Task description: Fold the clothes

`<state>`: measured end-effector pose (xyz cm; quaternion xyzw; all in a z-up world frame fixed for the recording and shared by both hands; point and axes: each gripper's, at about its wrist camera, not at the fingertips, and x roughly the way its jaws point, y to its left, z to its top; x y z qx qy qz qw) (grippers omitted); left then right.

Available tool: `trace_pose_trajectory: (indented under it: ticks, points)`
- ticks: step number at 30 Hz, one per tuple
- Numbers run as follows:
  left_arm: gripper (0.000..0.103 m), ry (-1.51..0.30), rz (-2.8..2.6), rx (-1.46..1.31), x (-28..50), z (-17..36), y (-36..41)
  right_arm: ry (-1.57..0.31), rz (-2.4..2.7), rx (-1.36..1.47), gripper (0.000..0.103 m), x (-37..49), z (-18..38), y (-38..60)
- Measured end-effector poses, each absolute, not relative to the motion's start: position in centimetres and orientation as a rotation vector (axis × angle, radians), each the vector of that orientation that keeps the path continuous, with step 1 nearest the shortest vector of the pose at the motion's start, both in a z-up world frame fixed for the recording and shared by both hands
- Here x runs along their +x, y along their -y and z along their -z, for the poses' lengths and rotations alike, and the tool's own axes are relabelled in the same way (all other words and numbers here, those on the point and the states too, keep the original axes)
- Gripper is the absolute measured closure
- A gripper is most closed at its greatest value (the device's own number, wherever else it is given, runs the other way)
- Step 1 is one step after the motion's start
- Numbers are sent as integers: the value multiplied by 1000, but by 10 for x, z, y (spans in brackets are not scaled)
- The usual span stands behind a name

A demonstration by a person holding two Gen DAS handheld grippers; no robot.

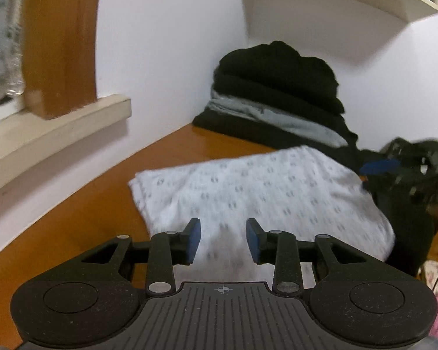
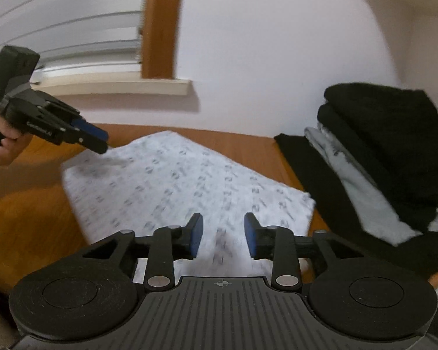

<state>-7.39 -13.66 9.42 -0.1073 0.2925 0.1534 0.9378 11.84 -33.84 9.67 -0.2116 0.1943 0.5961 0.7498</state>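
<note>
Your left gripper (image 1: pixel 223 240) stands part open with nothing between the jaws; the white cloth (image 1: pixel 262 195) lies folded on the table (image 1: pixel 81 218) just ahead and beneath them. Your right gripper (image 2: pixel 223 237) is likewise part open and empty above it. This fold looks done, though blur hides the edges. Next, grip it for the stack (image 2: pixel 388 145), right of your jaws. Only the right view shows your hand (image 2: pixel 5 137).
</note>
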Motion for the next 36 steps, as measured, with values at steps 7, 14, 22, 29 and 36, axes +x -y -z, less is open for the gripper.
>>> trace_pose_trajectory:
  ticks: [7,14,22,29,36]
  points:
    - [70,-701,-400,-211,-23,-65,81,-519,-1260,-398,70,158,-63,313]
    - [49,-653,-445,-297,-32,-60,49,-554,-1200,-327,58,196,-51,326]
    - [44,-662,-399,-365,-19,-52,36,-656,-1200,-176,46,236,-34,310]
    - [46,-660,-333,-355,-5,-51,32,-685,-1286,-137,72,240,-31,289]
    - [87,-635,-268,-333,1,-50,41,-617,-1263,-156,89,217,-37,291]
